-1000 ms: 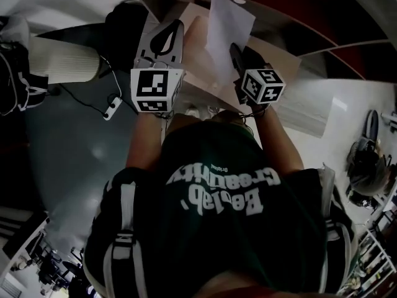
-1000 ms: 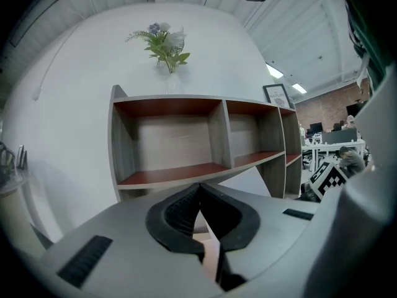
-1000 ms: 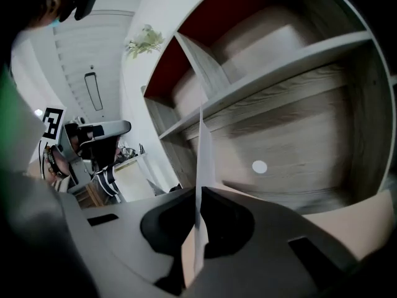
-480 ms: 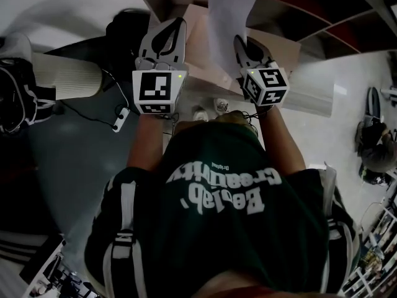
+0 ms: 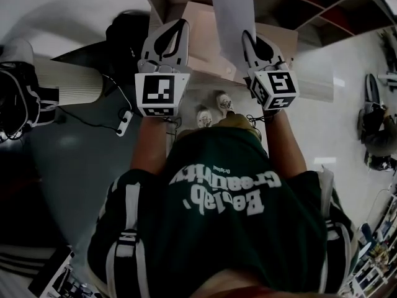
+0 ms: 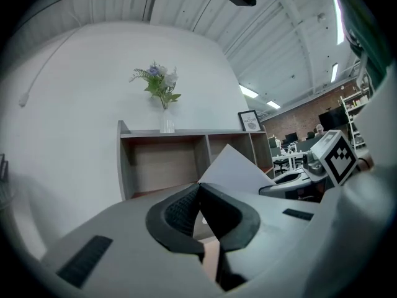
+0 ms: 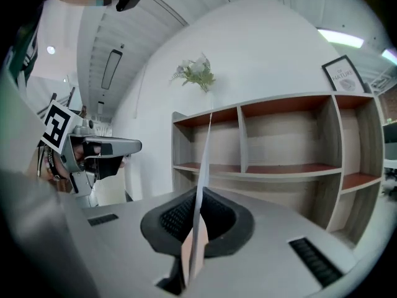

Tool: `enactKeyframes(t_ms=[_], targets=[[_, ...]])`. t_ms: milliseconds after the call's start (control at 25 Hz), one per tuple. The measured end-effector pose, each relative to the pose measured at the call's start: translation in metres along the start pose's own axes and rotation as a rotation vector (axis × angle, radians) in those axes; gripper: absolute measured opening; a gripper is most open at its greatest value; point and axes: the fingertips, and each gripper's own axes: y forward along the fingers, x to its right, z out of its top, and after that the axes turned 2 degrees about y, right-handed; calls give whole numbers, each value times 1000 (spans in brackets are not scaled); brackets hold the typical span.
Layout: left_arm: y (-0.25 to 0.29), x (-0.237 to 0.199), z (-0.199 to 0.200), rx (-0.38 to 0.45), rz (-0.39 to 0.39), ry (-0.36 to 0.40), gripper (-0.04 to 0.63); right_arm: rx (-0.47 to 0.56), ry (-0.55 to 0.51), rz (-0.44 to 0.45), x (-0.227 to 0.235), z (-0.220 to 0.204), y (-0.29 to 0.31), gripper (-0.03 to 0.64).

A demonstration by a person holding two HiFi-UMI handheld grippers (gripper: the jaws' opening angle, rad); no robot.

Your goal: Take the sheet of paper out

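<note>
Paper sheet [image 5: 231,11] pinched upright in shut right tongs [image 7: 198,194], tan envelope [image 5: 205,48] between shut left tongs [image 6: 200,188].

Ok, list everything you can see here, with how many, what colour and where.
sheet of paper: 1, white, upright in the right gripper
envelope: 1, tan, in the left gripper
shelf unit: 1, grey with reddish-brown insides, against the white wall
vase of flowers: 1, clear, on the shelf top
framed picture: 1, black frame, on the shelf top
ribbed cylinder: 1, white, floor at left
left gripper: 1, grey, shut on the envelope
right gripper: 1, grey, shut on the sheet
</note>
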Motion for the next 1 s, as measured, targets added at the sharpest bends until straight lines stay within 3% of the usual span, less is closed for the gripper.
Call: enactKeyframes(t_ms=[320, 560, 1000], targets=[[-15, 12, 7, 19, -22, 13, 18, 92, -65, -28, -15, 39, -31, 34], [-14, 16, 18, 33, -15, 78, 18, 126, -197, -107, -10, 60, -41, 34], [-13, 19, 14, 38, -39, 58, 18, 151, -202, -166, -2, 63, -43, 34]])
